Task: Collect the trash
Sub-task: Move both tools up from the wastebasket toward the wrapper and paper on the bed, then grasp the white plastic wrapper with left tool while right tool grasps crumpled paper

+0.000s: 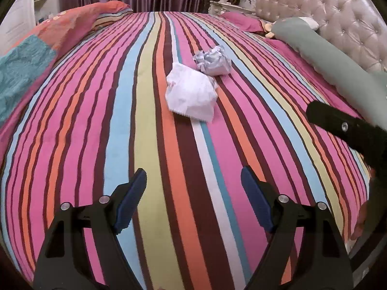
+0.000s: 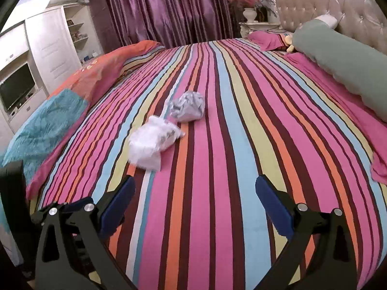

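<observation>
Two pieces of trash lie side by side in the middle of the striped bedspread (image 1: 150, 125) (image 2: 241, 125). One is a crumpled white plastic wrapper (image 1: 191, 94) (image 2: 151, 142). The other is a grey-white paper ball (image 1: 212, 60) (image 2: 187, 106), just beyond it and touching it. My left gripper (image 1: 193, 183) hangs open over the bed, short of the wrapper, with nothing between its blue pads (image 1: 131, 200). My right gripper (image 2: 193, 193) is open too and holds nothing; the wrapper lies just ahead of its left finger. In the left wrist view the right gripper's black body (image 1: 348, 133) shows at the right edge.
A folded orange and teal quilt (image 1: 36, 55) (image 2: 55, 111) lies along the bed's left side. A long grey-green bolster (image 1: 333, 58) (image 2: 338, 58) and pink pillows rest against the tufted headboard (image 1: 326, 7) on the right. Purple curtains, a white wardrobe (image 2: 48, 48) and a nightstand stand beyond.
</observation>
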Available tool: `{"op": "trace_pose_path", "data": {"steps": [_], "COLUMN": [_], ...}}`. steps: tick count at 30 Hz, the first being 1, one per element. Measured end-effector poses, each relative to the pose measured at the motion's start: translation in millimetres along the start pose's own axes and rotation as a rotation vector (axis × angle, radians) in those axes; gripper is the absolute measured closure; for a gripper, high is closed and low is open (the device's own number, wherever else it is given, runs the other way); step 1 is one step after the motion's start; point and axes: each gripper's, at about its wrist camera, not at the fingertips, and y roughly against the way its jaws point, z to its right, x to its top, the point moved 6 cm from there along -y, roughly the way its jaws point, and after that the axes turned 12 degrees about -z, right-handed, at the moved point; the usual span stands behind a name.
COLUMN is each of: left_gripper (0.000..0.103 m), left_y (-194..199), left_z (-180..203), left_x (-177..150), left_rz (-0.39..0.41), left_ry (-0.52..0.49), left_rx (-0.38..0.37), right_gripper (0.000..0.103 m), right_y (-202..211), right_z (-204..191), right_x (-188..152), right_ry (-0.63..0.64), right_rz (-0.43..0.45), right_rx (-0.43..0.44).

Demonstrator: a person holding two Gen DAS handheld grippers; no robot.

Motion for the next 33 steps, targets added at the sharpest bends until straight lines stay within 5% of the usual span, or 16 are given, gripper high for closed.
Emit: {"op": "trace_pose_path", "data": {"steps": [25, 33], "left_gripper": [0.025, 0.025], "left_y": [-77, -97], "left_z": [0, 0], "left_x": [100, 113], "left_rz": [-0.023, -0.044], "left_ry": [-0.047, -0.058], "left_rx": [0.005, 0.009], "right_gripper": [0.008, 0.008], "right_y": [-130, -171], "right_z": [-9, -13], "right_x": [116, 127], "right_ry": [0.103, 0.102], "right_rz": [-0.098, -0.177], "right_rx": [-0.016, -0.025]}}
